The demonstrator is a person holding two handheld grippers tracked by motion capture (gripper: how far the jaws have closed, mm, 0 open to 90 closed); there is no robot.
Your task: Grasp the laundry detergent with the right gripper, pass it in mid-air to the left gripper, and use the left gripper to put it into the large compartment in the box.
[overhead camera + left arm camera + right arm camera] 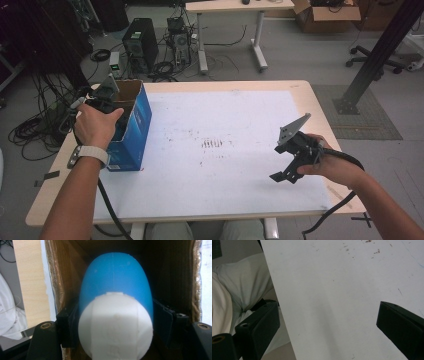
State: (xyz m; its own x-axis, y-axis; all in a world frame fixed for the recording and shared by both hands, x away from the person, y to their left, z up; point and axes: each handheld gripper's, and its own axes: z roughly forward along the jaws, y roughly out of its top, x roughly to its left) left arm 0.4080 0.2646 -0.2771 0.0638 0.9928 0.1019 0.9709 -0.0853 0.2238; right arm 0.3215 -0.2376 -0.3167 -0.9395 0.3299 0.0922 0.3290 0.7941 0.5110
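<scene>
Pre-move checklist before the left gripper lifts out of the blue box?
1. Grip: left gripper has its jaws closed on both sides of the blue-and-white rounded plastic object: ok.
2. Grip depth: jaws sit at the object's widest part; whether it might slip, cannot tell.
3. Exit path: the object is inside the open-topped blue cardboard box, with brown inner walls close on both sides: not ok for a fast pull.
4. Box stability: nothing holds the box down, and it stands at the table's left edge: not ok.
5. Right gripper: open, empty, above the white table mat, well apart from the box: ok.
</scene>
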